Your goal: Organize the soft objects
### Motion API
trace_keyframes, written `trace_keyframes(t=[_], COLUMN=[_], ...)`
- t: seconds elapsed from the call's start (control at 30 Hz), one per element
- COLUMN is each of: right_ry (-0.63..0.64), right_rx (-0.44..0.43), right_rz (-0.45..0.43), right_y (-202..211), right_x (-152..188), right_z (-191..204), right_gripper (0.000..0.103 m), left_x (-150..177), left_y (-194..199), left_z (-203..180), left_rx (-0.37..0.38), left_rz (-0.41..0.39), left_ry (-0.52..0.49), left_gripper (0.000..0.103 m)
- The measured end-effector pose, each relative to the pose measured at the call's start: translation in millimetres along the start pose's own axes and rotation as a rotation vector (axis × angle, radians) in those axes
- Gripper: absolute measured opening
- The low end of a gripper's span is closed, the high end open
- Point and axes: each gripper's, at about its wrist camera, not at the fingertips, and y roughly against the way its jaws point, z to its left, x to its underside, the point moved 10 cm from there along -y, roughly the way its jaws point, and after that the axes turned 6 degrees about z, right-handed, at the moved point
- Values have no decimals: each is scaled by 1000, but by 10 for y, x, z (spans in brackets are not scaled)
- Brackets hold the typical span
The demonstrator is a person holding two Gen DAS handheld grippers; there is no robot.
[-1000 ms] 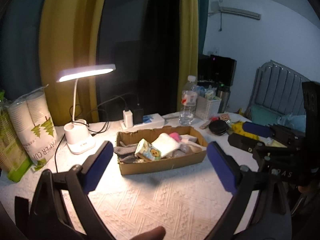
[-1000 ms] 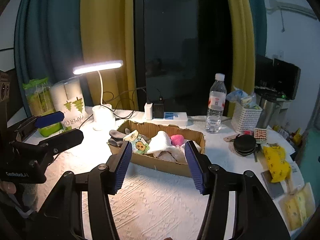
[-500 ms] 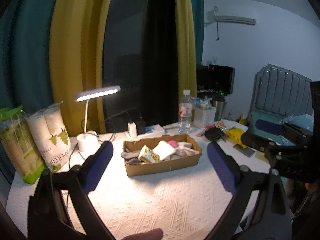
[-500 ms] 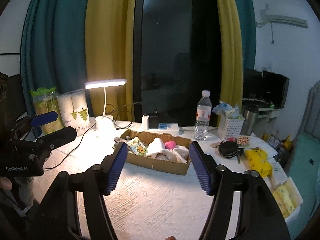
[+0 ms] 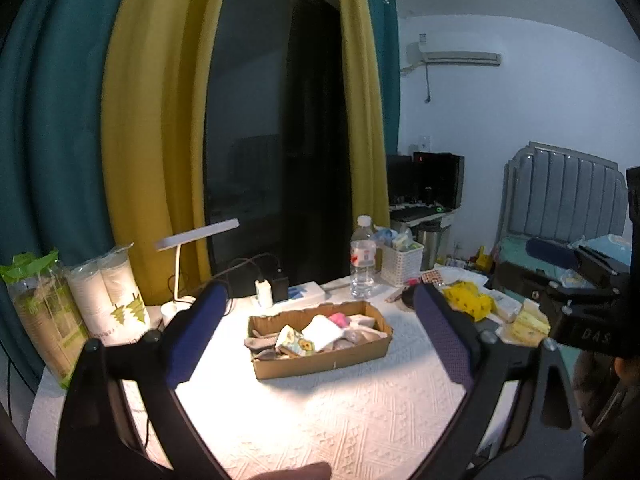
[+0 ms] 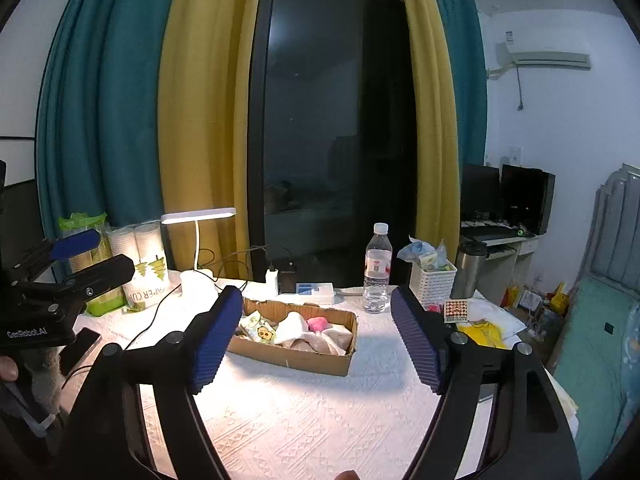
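A shallow cardboard box [image 5: 320, 356] sits mid-table on a white textured cloth; it also shows in the right wrist view [image 6: 292, 354]. It holds soft items: grey socks [image 5: 260, 343], a patterned yellow-green cloth [image 5: 294, 342] [image 6: 258, 328], a white cloth [image 5: 322, 330] [image 6: 292, 326] and a pink piece [image 5: 339, 319] [image 6: 318, 324]. My left gripper [image 5: 320, 336] is open and empty, held back from the box. My right gripper [image 6: 316, 336] is open and empty, also back from the box.
A lit desk lamp [image 5: 196, 236], stacked paper cups [image 5: 108, 296], a power strip [image 5: 296, 294], a water bottle [image 5: 362, 256] and a white basket [image 5: 401, 258] stand behind the box. A yellow bag [image 5: 468, 300] and clutter lie right. The table edge [image 5: 496, 396] is near right.
Both grippers have pulled back and up from the box, so it looks smaller and farther. Both stay open and empty.
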Motion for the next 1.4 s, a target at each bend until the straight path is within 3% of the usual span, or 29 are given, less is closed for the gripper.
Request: trace_keyframes(t=[1.4], right_ry=[-3], right_rx=[1], right_rz=[14], right_y=[-39], right_x=[32], right_z=[2], right_gripper=[80], left_x=[46], left_y=[-8], left_z=[-50], left_rx=[2], left_rz=[5], left_ry=[7], left_gripper=[96])
